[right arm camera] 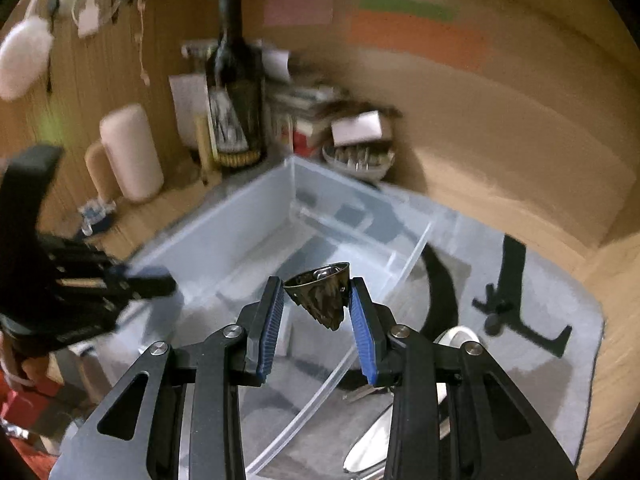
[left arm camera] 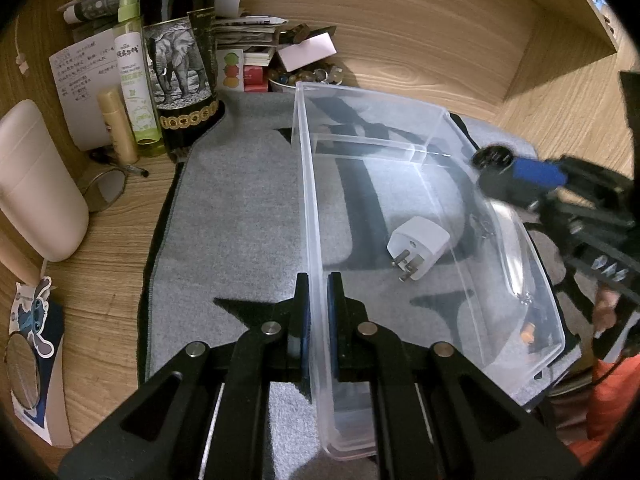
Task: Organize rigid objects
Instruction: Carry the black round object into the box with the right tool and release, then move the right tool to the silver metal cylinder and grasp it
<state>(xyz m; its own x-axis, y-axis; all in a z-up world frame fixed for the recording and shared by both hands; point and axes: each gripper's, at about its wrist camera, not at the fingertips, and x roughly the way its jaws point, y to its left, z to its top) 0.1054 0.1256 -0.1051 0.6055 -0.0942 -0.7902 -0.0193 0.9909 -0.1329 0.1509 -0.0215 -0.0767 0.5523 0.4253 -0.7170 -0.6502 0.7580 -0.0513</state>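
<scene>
**Right hand-held gripper carrying a dark metal piece to the bin; left hand-held gripper steadying the bin wall**

The left hand-held gripper (left arm camera: pixel 318 312) was clenched on the near long wall of the clear plastic bin (left arm camera: pixel 308 184), one pad on each face of that wall. The bin rested on a grey mat (left arm camera: pixel 240 208) spread over the wooden desk (left arm camera: pixel 400 32). Inside it, a white plug adapter (left arm camera: pixel 418 246) lay on the floor with its prongs toward the camera. A clear divider crossed the far end of the bin.

The right hand-held gripper (right arm camera: pixel 317 300) was grasping a dark, shiny cone-shaped metal piece (right arm camera: pixel 320 296) between its blue pads, wide end up and point down. In the right wrist view the piece hung over the bin's interior, just inside its near curved rim. The exact nature of the piece could not be told. That view was blurred, which fits a hand in transit.

Judgement: the step in hand was the delivery of the metal piece into the bin. The next move calls for lowering it clear of the rim and the plug adapter, then releasing it close to the floor so that it neither drops hard nor rolls. The left hold should remain firm until then.

Cutlery-like items (right arm camera: pixel 376 448) lay on the mat outside the bin and appeared yet to be sorted. A wine bottle (left arm camera: pixel 180 60) and other clutter stood at the back of the desk, well apart from the work.
</scene>
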